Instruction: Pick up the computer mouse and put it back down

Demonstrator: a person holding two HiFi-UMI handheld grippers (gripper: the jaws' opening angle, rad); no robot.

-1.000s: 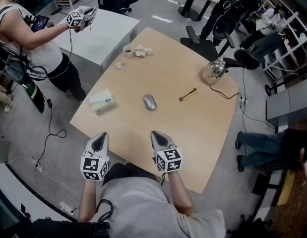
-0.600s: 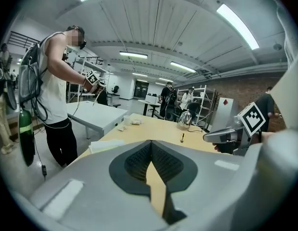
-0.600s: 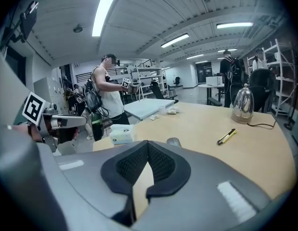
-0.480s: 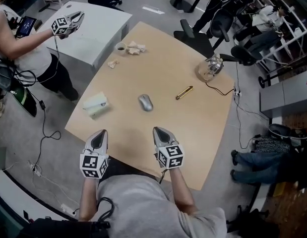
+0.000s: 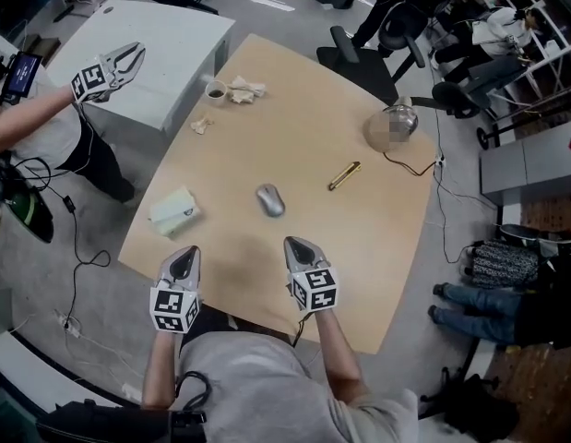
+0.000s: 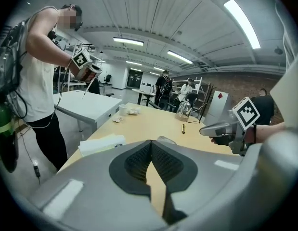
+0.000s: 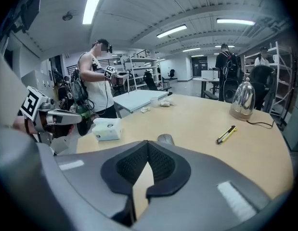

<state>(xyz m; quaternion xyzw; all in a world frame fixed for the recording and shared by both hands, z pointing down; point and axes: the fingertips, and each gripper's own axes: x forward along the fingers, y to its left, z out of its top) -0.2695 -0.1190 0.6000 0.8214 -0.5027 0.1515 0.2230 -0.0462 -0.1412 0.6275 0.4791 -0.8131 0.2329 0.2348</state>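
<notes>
Over the near edge of the pale wooden table with rounded corners point(image 5: 359, 243) we hold the grey left gripper point(image 5: 185, 253) and grey right gripper point(image 5: 296, 245), each with jaws pressed together on nothing, well short of the silver-grey oval computer mouse point(image 5: 270, 200) lying mid-table. We judge the mouse light, rigid and smooth-shelled, best pinched across its two flanks. The head view shows its whole outline and the gap to us; the gripper views show only its hump above the closed jaws.
</notes>
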